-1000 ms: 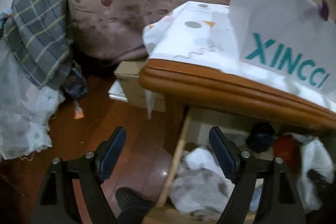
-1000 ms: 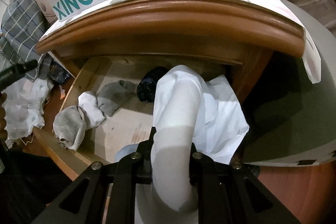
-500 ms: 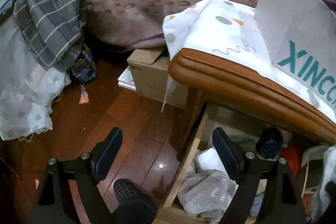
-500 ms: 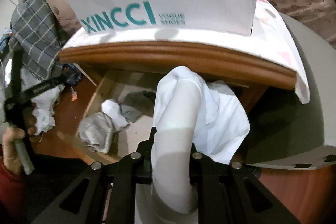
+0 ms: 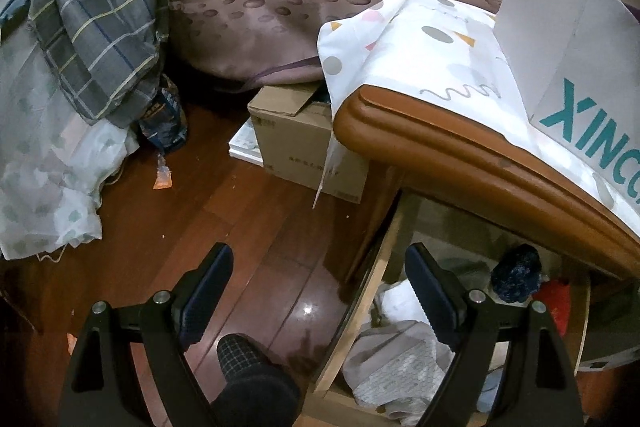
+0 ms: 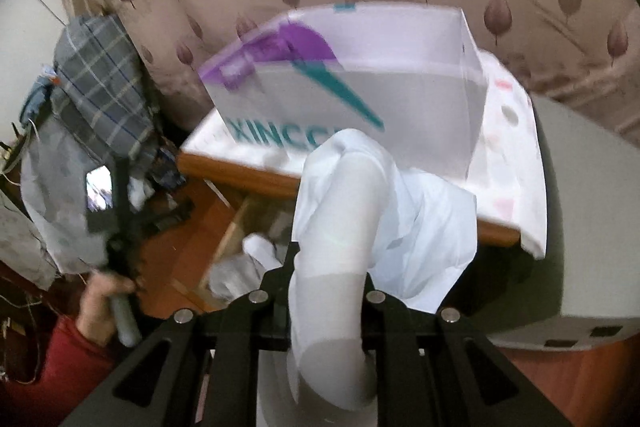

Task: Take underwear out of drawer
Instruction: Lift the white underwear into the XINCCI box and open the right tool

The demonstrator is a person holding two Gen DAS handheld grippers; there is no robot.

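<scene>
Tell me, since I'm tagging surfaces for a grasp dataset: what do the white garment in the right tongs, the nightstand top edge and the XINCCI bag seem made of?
White garment: soft, thin woven or knit fabric, matte; it drapes and creases. Likely cotton, uncertain.
Nightstand top edge: wood or wood veneer, glossy orange-brown varnish; rounded moulding with highlights.
XINCCI bag: stiff white paper or card, matte, with sharp folds and printed teal lettering.
Right tongs clamp the garment.

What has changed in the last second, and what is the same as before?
The right hand-held gripper has lifted the white underwear up and away from the drawer, which now sits lower in its view. The left hand-held gripper swung left over the floor. Unchanged: right shut on the underwear, left open and empty.
</scene>
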